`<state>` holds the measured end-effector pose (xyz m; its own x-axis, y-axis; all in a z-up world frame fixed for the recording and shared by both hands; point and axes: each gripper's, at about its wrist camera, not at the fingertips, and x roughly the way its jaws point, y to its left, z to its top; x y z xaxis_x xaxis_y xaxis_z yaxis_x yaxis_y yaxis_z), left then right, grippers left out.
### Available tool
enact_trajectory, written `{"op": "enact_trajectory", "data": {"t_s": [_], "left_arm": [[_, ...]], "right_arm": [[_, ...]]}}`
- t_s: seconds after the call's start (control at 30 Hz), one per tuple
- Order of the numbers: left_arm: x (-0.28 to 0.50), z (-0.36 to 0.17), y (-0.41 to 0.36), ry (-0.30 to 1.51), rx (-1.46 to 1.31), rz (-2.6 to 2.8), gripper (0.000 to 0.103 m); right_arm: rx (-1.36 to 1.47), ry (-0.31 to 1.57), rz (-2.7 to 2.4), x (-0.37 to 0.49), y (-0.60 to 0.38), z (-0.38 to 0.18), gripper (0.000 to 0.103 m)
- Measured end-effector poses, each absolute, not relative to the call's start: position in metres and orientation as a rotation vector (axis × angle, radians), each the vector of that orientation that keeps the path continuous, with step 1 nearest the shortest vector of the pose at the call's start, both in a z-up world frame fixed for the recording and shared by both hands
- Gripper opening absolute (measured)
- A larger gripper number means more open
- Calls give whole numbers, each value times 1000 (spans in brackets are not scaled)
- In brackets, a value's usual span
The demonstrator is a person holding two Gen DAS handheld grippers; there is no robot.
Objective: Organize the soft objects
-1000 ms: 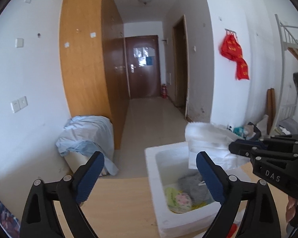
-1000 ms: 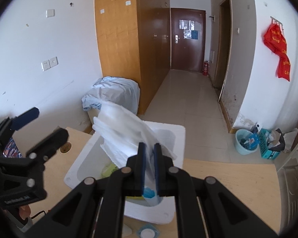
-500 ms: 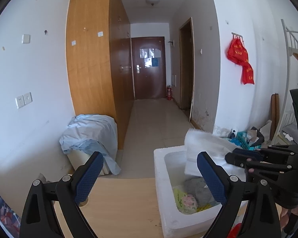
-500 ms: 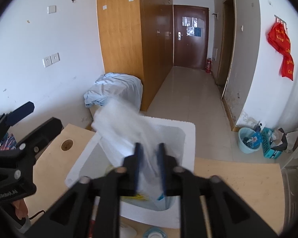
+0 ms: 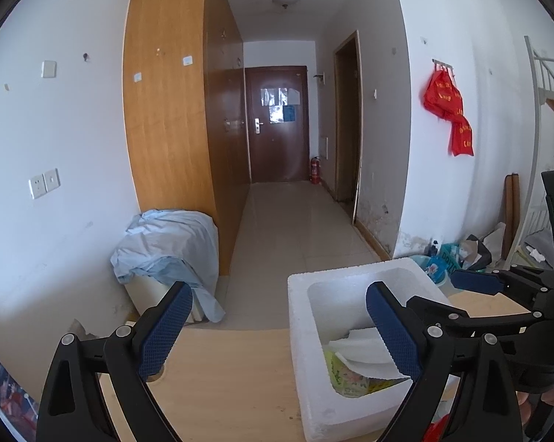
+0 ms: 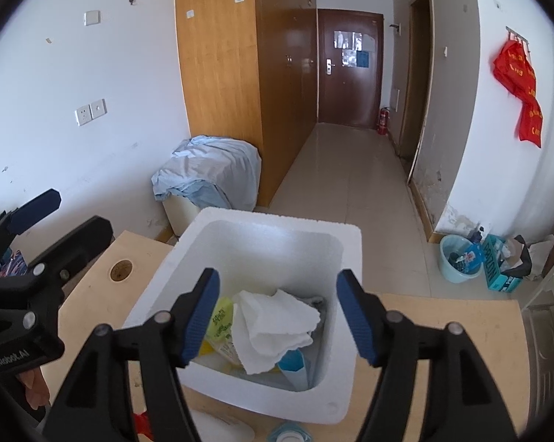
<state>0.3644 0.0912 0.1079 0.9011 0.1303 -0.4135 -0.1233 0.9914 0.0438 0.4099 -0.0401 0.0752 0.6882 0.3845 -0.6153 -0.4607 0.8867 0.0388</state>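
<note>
Dropped from the just-opened right gripper [image 6: 277,316], crumpled white cloth [image 6: 273,328] lies in foam box [image 6: 273,221]; left gripper [image 5: 277,328] spread.

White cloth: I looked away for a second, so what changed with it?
The right gripper has just opened its jaws and let go of the white cloth, which dropped into the foam box onto the other items. The left gripper stayed open and empty; the box stayed put.

The right gripper [image 6: 277,313] is hovering over the white foam box [image 6: 350,258], its jaws having just been opening with nothing between them. The white cloth [image 6: 273,328] is lying inside on a yellow-green packet [image 6: 221,318]. The left gripper [image 6: 67,213] is waiting beside the box.
</note>
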Motion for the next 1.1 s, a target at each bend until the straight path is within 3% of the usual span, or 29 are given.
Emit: {"op": "enact_trajectory", "data": {"t_s": [0.7, 0.77, 0.9, 1.1], "left_arm": [[345, 126, 76, 382, 21, 116, 96], [339, 129, 74, 372, 18, 111, 96], [322, 142, 68, 345, 17, 110, 96], [288, 163, 53, 286, 42, 101, 100]], "right_arm": [[-78, 544, 437, 370, -66, 107, 70], [-70, 521, 429, 361, -71, 112, 78], [-43, 471, 412, 342, -82, 126, 82], [-22, 384, 399, 311, -95, 148, 98]]}}
